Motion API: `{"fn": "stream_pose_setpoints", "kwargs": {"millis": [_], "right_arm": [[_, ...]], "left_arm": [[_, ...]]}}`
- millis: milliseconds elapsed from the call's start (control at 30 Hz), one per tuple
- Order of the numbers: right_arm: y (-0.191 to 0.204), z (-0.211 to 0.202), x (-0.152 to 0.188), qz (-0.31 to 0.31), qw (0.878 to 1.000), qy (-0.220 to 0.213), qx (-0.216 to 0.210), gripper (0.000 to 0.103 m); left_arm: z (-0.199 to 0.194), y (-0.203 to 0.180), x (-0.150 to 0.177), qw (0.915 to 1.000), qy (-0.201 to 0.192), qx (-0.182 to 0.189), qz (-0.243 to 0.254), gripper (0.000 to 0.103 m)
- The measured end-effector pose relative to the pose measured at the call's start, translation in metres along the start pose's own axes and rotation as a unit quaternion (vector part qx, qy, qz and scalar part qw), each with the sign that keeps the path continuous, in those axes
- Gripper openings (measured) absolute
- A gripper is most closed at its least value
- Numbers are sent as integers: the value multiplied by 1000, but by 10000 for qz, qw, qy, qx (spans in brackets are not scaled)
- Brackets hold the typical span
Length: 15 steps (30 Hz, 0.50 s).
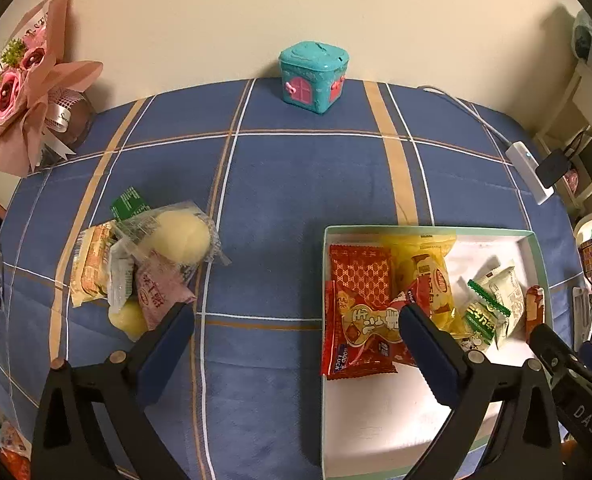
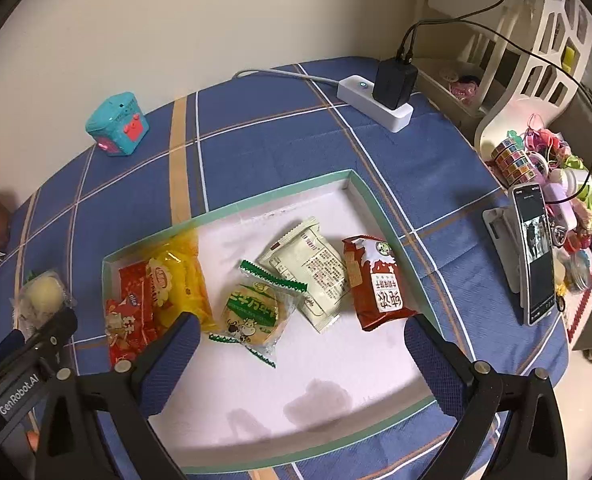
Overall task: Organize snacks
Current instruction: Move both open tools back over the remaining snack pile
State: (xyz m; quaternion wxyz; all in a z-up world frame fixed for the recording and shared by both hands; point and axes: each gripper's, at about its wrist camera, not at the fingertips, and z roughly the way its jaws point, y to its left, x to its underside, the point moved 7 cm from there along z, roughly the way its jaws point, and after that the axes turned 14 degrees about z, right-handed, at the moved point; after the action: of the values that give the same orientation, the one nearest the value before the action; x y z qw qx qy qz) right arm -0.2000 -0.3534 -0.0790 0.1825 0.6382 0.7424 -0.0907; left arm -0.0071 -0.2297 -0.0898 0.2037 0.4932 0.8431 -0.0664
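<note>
A loose pile of snacks (image 1: 143, 264) lies on the blue checked cloth (image 1: 279, 200), just beyond the left gripper's (image 1: 296, 330) left fingertip. Its jaws stand wide apart, empty. The white box (image 2: 255, 204) holds more packets; the right gripper (image 2: 302, 334), jaws spread and empty, hovers over the round biscuit pack (image 2: 253, 314) and brown packet (image 2: 378, 282).

Snack packets (image 2: 320, 276) in box (image 2: 255, 204), pile (image 1: 143, 268) left.
</note>
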Motion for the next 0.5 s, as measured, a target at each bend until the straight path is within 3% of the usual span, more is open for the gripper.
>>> {"fn": "stream_pose_setpoints", "kwargs": {"millis": [500], "right_arm": [[32,-11,18,-335,9994,36,-56,103]], "left_arm": [[-12,29,14,9999,56,-148,24,102]]}}
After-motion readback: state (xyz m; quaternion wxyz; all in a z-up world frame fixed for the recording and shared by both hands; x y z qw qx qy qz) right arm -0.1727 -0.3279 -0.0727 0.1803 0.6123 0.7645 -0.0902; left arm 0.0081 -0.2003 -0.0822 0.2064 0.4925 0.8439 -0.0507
